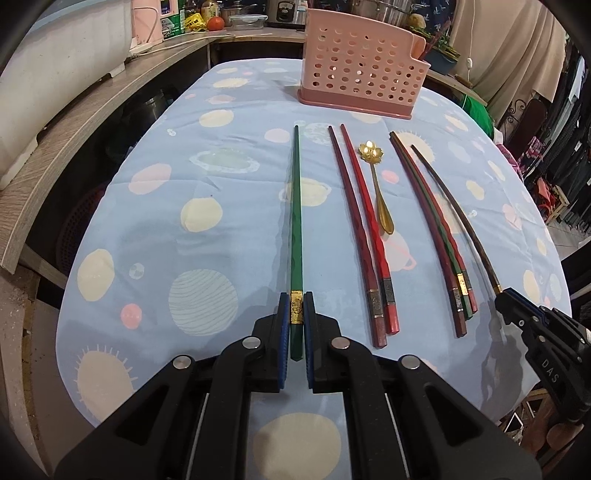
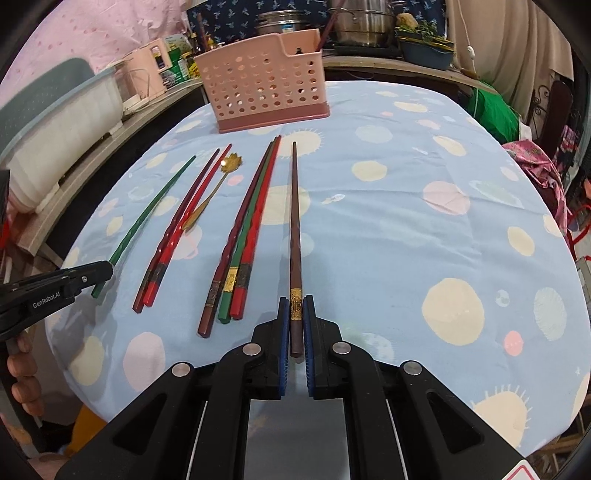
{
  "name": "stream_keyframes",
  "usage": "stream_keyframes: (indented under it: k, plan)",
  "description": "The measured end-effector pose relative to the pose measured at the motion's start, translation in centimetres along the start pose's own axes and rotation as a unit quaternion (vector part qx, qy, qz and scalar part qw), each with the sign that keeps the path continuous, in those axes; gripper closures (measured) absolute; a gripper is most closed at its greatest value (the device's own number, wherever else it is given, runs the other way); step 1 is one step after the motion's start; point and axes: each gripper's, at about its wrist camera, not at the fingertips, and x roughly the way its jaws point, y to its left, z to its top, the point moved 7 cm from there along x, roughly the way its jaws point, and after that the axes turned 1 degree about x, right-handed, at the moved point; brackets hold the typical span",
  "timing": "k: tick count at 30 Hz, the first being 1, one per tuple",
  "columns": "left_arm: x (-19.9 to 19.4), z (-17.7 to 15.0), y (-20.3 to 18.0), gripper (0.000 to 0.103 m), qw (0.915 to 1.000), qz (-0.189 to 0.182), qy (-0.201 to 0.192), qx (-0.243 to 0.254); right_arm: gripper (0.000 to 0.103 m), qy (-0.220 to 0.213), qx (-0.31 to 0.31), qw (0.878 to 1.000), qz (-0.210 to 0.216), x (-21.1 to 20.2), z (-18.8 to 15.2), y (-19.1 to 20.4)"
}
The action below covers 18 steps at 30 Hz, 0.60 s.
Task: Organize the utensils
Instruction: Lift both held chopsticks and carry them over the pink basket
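My left gripper [image 1: 296,299] is shut on the thick end of a green chopstick [image 1: 296,206] that lies along the blue tablecloth [image 1: 155,229]. My right gripper [image 2: 295,301] is shut on the thick end of a brown chopstick [image 2: 294,218]. Between them lie two red chopsticks [image 1: 360,229], a gold flower spoon [image 1: 378,188] and a bundle of three dark red, green and red chopsticks [image 1: 432,229]. A pink perforated utensil holder [image 1: 360,66] stands at the far side of the table. It also shows in the right wrist view [image 2: 264,85].
A wooden counter [image 1: 74,122] with a white tub, boxes and a tomato runs along the left. Steel pots [image 2: 364,22] and a plant tray stand behind the holder. Clothes and a green bag [image 2: 493,110] are at the right table edge.
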Motion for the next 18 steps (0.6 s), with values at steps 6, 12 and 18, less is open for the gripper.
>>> stream_keyframes:
  k: [6, 12, 18]
  plan:
    - [-2.0, 1.5, 0.1, 0.096, 0.9998, -0.014, -0.013, -0.007, 0.096, -0.026, 0.013, 1.000, 0.002, -2.8, 2.5, -0.8]
    - [-4.6, 4.2, -0.3, 0.096, 0.9988, -0.026, -0.042, -0.007, 0.096, -0.066, 0.029, 0.997, 0.013, -5.7, 6.6, -0.9]
    - [-7.0, 8.0, -0.7, 0.096, 0.9966, -0.026, -0.078, -0.006, 0.096, -0.101, 0.037, 0.994, 0.024, -8.0, 11.2, -1.3]
